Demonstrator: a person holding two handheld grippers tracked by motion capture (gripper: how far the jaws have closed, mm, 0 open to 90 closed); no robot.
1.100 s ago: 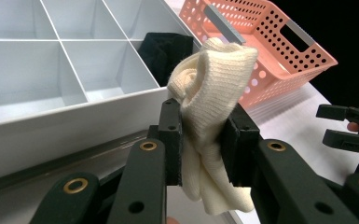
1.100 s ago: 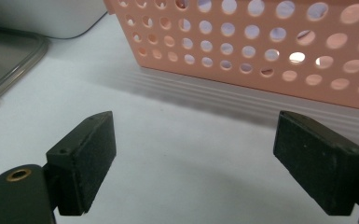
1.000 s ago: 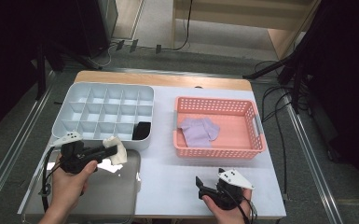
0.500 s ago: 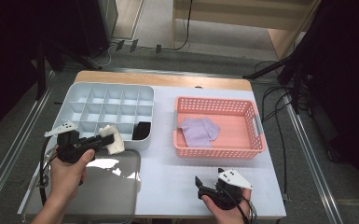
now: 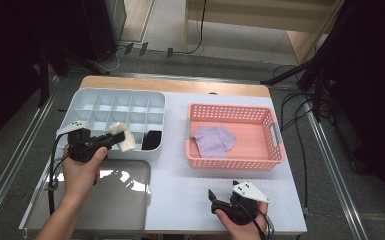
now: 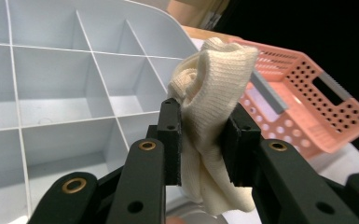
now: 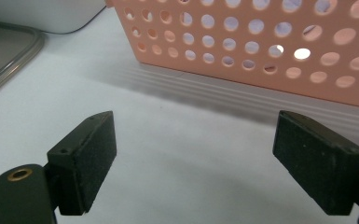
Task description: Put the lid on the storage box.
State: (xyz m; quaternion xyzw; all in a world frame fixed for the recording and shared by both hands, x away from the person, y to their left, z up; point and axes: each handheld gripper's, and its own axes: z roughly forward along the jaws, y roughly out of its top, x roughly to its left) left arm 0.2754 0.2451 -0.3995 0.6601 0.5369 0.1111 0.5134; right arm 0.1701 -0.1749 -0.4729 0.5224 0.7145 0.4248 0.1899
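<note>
The left gripper point(image 6: 200, 140) pinches a cream sock point(image 6: 212, 98) over the near row of the divided tray point(image 5: 100, 102). The right gripper point(image 7: 205, 158) rests spread, well apart from the tray. Beside the tray, a pink basket point(image 5: 275, 160) holds purple cloth point(image 5: 212, 140).

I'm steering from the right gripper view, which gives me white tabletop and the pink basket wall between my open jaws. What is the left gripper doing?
Observer: The left gripper is shut on a cream knitted cloth, pinched between both pads.
Operator: Where is it over the table?
Observer: In the high view it hangs above the front row of the white compartment organizer, near the middle cells.
Operator: Anything already in that organizer?
Observer: One dark item sits in the front right compartment; the other cells look empty.
Operator: And inside the basket?
Observer: A lilac cloth lies on the floor of the pink basket, toward its left end.
</note>
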